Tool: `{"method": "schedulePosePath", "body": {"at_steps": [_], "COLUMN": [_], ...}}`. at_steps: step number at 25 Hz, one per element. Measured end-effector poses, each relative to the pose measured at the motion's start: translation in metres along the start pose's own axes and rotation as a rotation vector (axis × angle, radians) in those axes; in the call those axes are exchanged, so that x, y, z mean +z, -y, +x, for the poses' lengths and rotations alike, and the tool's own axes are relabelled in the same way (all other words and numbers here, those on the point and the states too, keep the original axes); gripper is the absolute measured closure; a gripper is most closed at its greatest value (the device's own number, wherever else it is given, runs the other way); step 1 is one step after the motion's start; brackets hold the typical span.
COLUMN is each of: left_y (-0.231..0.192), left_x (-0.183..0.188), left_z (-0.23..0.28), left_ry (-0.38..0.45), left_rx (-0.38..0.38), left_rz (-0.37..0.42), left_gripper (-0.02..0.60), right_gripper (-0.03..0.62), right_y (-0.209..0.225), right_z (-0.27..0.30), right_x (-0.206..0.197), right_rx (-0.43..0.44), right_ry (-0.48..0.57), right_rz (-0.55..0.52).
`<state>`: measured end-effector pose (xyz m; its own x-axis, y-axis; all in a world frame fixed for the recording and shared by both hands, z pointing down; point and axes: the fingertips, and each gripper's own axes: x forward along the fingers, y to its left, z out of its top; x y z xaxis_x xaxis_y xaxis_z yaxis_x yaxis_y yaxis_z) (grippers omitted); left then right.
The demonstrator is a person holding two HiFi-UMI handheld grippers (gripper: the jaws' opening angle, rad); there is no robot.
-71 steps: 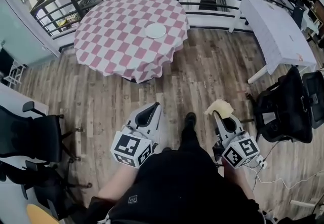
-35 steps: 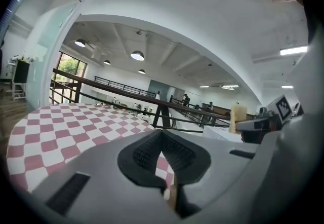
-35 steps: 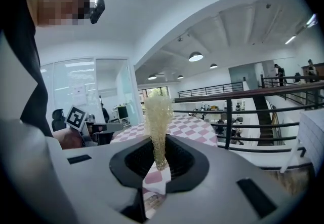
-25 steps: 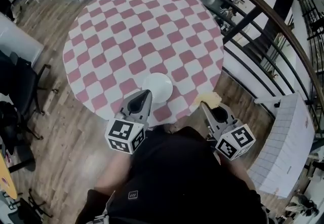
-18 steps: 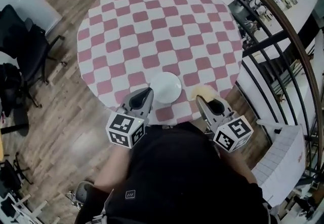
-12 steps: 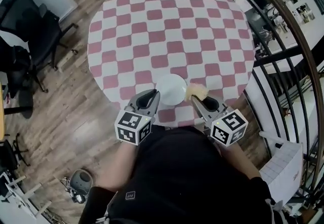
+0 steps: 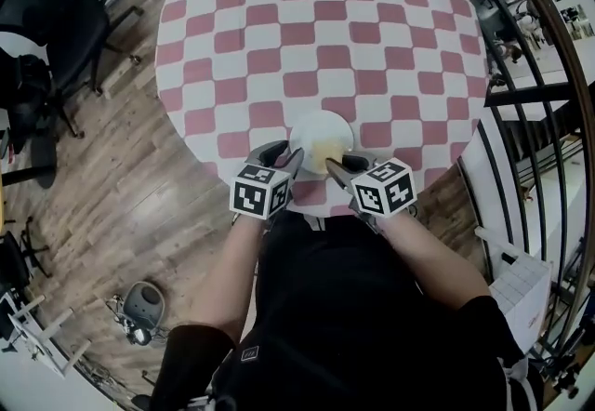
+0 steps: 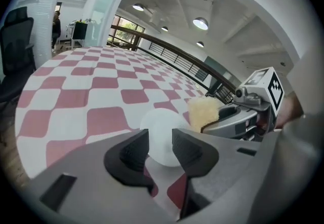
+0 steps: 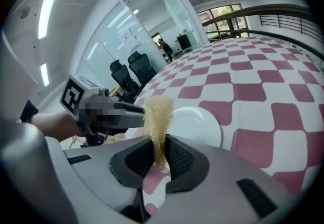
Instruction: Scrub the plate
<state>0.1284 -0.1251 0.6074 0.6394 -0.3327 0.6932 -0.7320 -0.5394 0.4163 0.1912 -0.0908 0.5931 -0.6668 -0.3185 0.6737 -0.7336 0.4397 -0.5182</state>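
A small white plate (image 7: 321, 130) lies near the front edge of a round table under a pink-and-white checked cloth (image 7: 279, 28). My left gripper (image 7: 284, 156) is at the plate's near left rim. Its jaws have just been opening and now stand open. In the left gripper view (image 8: 159, 142) the plate (image 8: 162, 129) shows through the gap, with neither pad pressing on it. My right gripper (image 7: 337, 163) is shut on a yellow mesh sponge (image 7: 324, 156), which hangs over the plate's near rim. The right gripper view (image 9: 159, 154) shows the sponge (image 9: 158, 114) pinched upright, with the plate (image 9: 197, 124) just beyond it.
Black office chairs (image 7: 56, 19) stand on the wooden floor to the left of the table. A dark railing (image 7: 521, 74) curves past the table's right side. A white table corner (image 7: 516, 284) is at lower right. The far part of the cloth holds nothing.
Both grippers have come down and forward to the plate at the table's near edge. The left jaws went from shut to open. The sponge now hangs over the plate's near rim.
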Motion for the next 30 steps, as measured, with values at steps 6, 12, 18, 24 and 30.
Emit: {"method": "schedulePosePath", "body": {"at_steps": [6, 12, 18, 24, 30], "left_y": [-0.018, -0.026, -0.028, -0.029, -0.028], "left_x": [-0.025, -0.039, -0.042, -0.044, -0.043], "left_z": [0.024, 0.034, 0.037, 0.037, 0.037], "left_ry": [-0.047, -0.071, -0.102, -0.122, -0.121], "left_rx": [0.029, 0.028, 0.05, 0.076, 0.068], "left_rz": [-0.036, -0.079, -0.028, 0.003, -0.006], "left_gripper": [0.419, 0.419, 0.422, 0.436, 0.437], "right_gripper": [0.54, 0.54, 0.54, 0.54, 0.542], "right_y": [0.009, 0.019, 0.021, 0.03, 0.058], "right_z": [0.037, 0.056, 0.065, 0.056, 0.031], "right_x": [-0.027, -0.031, -0.029, -0.035, -0.034], "right_rx": [-0.011, -0.056, -0.08, -0.085, -0.108], "right_ry": [-0.165, -0.238, -0.311, -0.318, -0.303], "right_rz": [-0.007, 0.016, -0.079, -0.047, -0.005]}}
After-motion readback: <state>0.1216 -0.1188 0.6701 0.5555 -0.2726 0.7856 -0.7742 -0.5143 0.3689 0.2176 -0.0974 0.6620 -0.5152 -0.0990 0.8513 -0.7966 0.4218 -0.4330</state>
